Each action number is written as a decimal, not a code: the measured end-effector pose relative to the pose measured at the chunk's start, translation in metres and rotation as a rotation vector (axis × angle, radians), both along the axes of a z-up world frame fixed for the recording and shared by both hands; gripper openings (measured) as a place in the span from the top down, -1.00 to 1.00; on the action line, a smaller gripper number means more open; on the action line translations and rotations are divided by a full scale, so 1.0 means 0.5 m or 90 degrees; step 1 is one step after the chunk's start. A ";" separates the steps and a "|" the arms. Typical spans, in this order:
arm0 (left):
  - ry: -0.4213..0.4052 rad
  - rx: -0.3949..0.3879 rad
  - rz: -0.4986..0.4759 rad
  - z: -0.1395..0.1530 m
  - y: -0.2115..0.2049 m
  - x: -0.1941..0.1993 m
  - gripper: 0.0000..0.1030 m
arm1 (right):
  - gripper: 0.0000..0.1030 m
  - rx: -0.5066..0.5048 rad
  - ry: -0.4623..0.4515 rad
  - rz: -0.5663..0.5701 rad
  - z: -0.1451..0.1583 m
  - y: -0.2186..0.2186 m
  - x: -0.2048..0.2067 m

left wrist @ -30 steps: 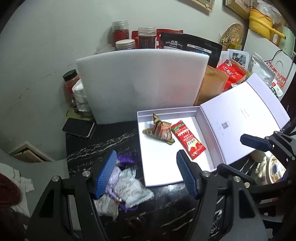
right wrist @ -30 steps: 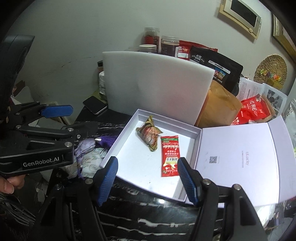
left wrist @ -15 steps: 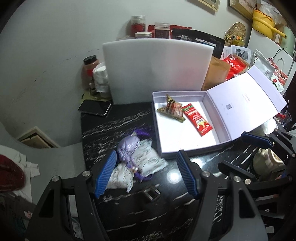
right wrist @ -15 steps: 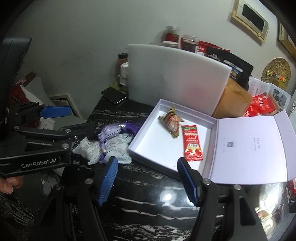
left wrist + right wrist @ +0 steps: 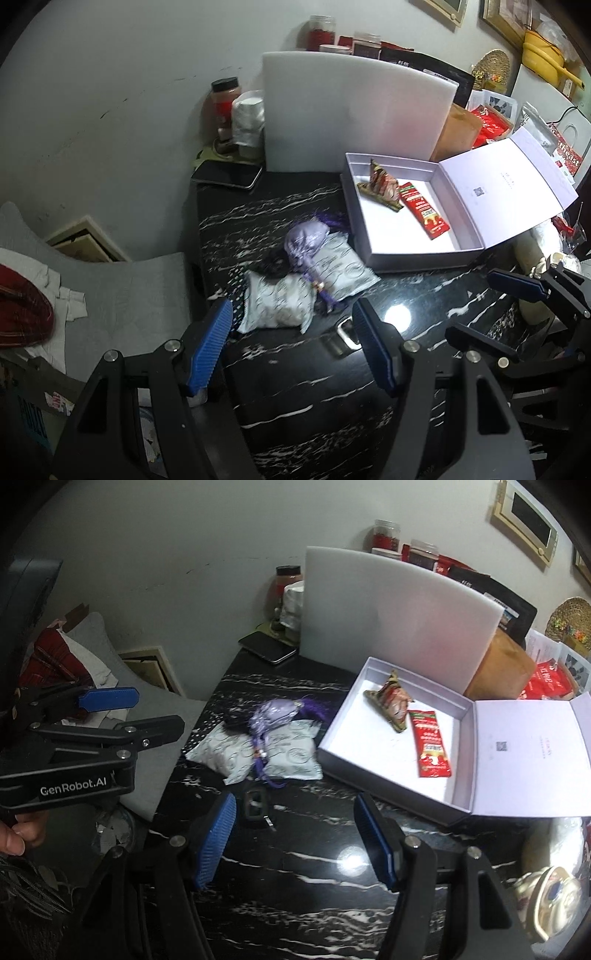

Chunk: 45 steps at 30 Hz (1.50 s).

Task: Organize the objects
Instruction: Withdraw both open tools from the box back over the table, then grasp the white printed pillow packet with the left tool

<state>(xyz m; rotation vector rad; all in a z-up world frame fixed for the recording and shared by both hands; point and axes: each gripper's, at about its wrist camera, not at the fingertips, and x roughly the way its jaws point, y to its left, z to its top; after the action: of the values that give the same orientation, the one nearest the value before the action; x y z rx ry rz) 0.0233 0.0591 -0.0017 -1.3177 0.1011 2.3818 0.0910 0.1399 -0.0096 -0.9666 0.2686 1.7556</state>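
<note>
An open white box (image 5: 424, 254) (image 5: 354, 764) lies on the black marble table (image 5: 295, 387) and holds a brown triangular wrapped packet (image 5: 380, 182) (image 5: 391, 701) and a red sachet (image 5: 424, 216) (image 5: 430, 744). To its left lie two white pouches (image 5: 280, 302) (image 5: 288, 753) with a purple sachet (image 5: 306, 240) (image 5: 273, 712) on top. A small dark clip (image 5: 256, 805) rests in front of them. My left gripper (image 5: 291, 347) hangs open and empty just in front of the pouches. My right gripper (image 5: 293, 840) is open and empty too, above the near table.
A white foam board (image 5: 354, 114) stands behind the box, with jars and snack bags behind it. A phone (image 5: 227, 175) lies at the table's back left corner. The box lid (image 5: 532, 764) lies open to the right. Grey cushion and clothes lie left of the table.
Both grippers have pulled back from the box and sunk a little, so more table shows. The pouches and purple sachet lie as before. Neither gripper's opening has changed.
</note>
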 end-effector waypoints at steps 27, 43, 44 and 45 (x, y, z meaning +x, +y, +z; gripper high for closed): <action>-0.074 0.034 -0.023 -0.177 0.016 -0.093 -0.42 | -0.30 -0.131 0.027 0.025 -0.185 0.106 -0.008; -0.120 0.015 -0.037 -0.298 0.063 -0.158 -0.43 | -0.09 -0.182 0.035 0.050 -0.247 0.179 -0.010; -0.118 0.012 -0.039 -0.302 0.066 -0.160 -0.43 | -0.03 -0.183 0.035 0.053 -0.249 0.180 -0.010; -0.120 0.009 -0.042 -0.307 0.068 -0.162 -0.43 | 0.08 -0.186 0.038 0.057 -0.250 0.180 -0.010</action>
<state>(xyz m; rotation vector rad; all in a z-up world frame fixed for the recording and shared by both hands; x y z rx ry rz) -0.0576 0.0932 -0.1551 -1.5012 0.0709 2.1879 0.0860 0.2300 -0.1348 -1.1486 0.5384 1.8628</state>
